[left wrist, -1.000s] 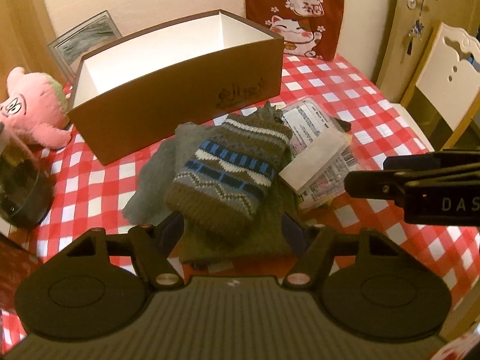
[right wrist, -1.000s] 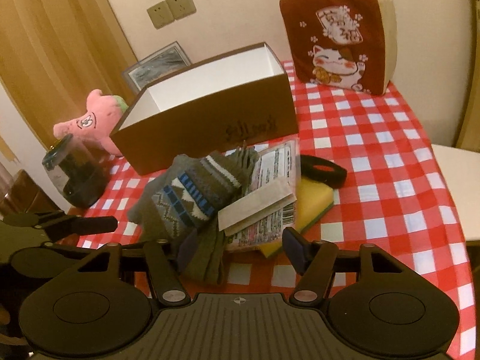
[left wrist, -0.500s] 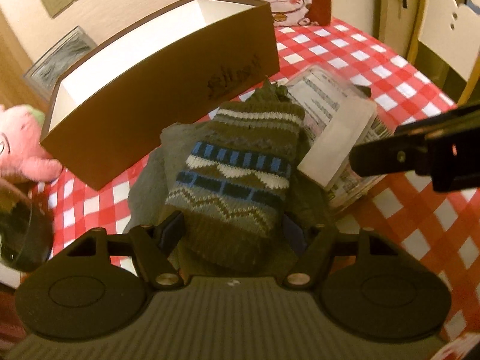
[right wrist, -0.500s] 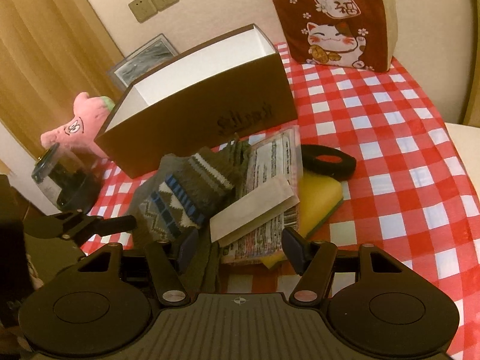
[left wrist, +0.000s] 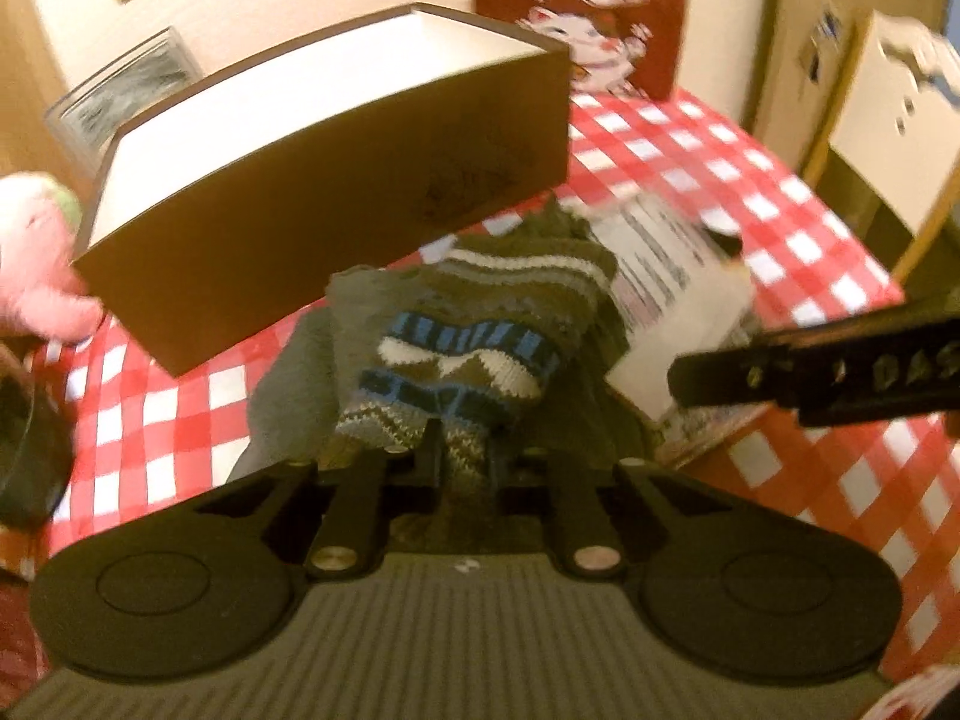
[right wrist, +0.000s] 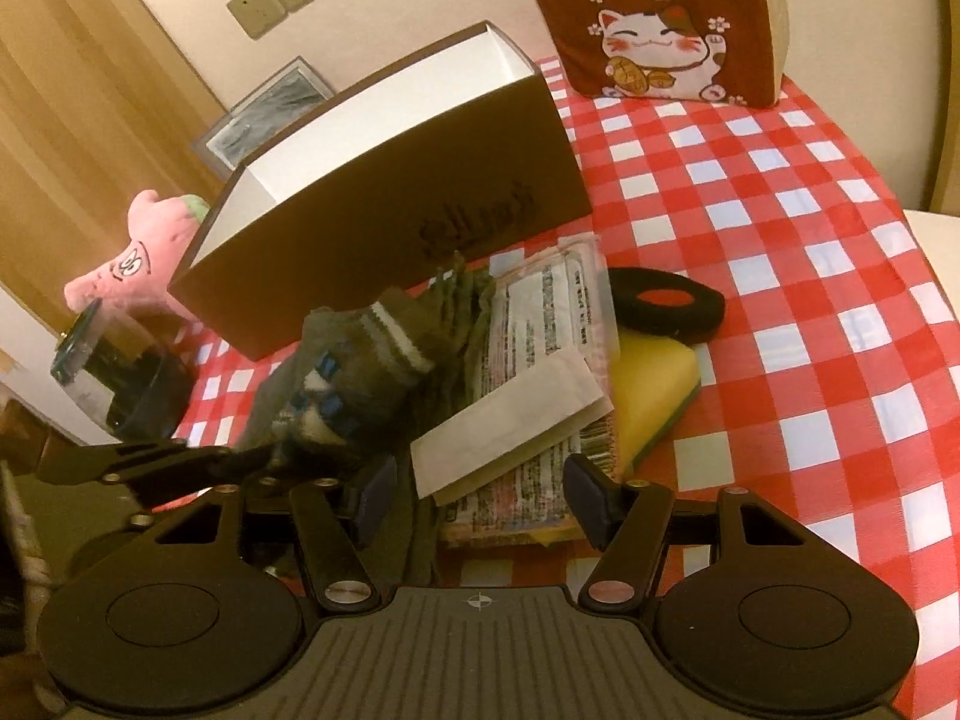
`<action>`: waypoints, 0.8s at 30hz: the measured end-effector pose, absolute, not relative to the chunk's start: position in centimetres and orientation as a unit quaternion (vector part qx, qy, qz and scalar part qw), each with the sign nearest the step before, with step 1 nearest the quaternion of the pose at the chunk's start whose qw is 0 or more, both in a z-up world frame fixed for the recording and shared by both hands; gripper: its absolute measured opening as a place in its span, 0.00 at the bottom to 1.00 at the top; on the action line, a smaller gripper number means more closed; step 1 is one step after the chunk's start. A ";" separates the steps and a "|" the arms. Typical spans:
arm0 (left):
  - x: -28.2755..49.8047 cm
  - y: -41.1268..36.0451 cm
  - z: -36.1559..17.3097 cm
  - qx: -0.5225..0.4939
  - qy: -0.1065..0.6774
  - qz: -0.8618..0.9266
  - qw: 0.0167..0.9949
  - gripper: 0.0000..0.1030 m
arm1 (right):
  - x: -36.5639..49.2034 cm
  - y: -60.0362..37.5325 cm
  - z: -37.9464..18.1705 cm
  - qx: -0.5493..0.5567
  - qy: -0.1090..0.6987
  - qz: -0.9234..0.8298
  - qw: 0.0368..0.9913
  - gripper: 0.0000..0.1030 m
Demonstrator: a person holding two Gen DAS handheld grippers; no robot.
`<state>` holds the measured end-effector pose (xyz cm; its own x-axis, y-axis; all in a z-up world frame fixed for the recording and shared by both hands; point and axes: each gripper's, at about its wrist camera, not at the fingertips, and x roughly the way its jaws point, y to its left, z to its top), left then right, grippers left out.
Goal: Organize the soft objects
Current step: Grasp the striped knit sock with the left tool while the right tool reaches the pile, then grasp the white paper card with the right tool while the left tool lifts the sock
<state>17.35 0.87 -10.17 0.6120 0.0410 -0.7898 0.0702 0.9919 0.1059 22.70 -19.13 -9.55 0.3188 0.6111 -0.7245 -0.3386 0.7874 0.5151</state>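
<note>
Here the left gripper [left wrist: 459, 450] tilts steeply down, its jaws closing on the patterned knit sock [left wrist: 474, 354], while the right gripper [right wrist: 480, 495] hovers spread over the paper packet [right wrist: 510, 426].

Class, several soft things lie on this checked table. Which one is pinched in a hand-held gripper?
The patterned knit sock: the left hand-held gripper is closing on its near end. The pink plush toy, cat cushion and yellow sponge lie untouched.
</note>
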 end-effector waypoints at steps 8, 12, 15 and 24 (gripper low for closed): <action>16.6 3.3 -8.2 0.002 0.434 0.027 0.900 0.12 | 24.0 -18.6 -10.5 0.170 0.519 0.264 0.795 0.61; 16.3 4.2 -8.1 -0.018 0.439 0.039 0.897 0.12 | 25.1 -18.2 -10.4 0.188 0.524 0.242 0.794 0.61; 16.1 4.5 -8.3 -0.026 0.445 0.046 0.894 0.12 | 25.7 -17.3 -10.2 0.177 0.532 0.224 0.797 0.61; 15.9 4.3 -8.4 -0.038 0.450 0.051 0.891 0.12 | 24.8 -14.5 -10.2 0.046 0.495 0.218 0.840 0.34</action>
<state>15.93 4.29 -8.42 0.5896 0.0573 -0.8056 -0.1249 0.9920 -0.0208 24.77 -14.46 -10.20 0.4147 0.4111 -0.8118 -0.3203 0.9010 0.2927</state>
